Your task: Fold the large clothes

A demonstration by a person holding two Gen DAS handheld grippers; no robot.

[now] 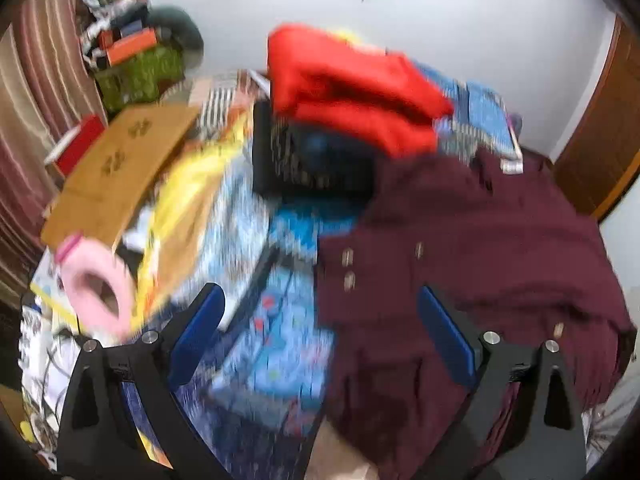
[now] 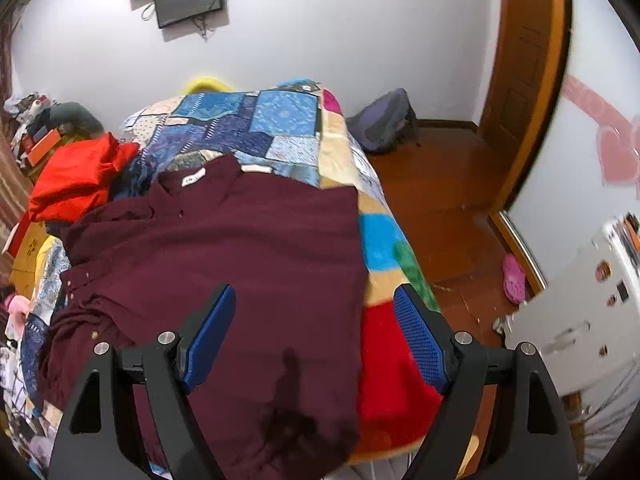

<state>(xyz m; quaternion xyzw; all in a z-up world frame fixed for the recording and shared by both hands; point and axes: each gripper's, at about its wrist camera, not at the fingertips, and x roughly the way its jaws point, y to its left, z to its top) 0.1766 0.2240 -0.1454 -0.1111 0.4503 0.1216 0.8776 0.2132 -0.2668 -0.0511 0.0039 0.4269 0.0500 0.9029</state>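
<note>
**Shirt let go, next fold to be chosen**

The maroon shirt [image 2: 224,248] lies spread on the patchwork bedspread [image 2: 256,128], collar toward the far wall, its right edge running straight and close to the bed's side. Its left side looks bunched and partly doubled over near the buttons [image 1: 349,268] (the left view is blurred, so the exact lie is hard to read). The left gripper [image 1: 320,312] hangs with its jaws spread and nothing between them, over the shirt's left edge. The right gripper [image 2: 316,320] is likewise spread and empty, above the lower right part of the shirt. A red garment [image 2: 76,176] sits folded beyond it. This looks like a pause between folds. The next move calls for picking two matching edge points and closing on cloth alone, not the bedspread beneath.
</note>
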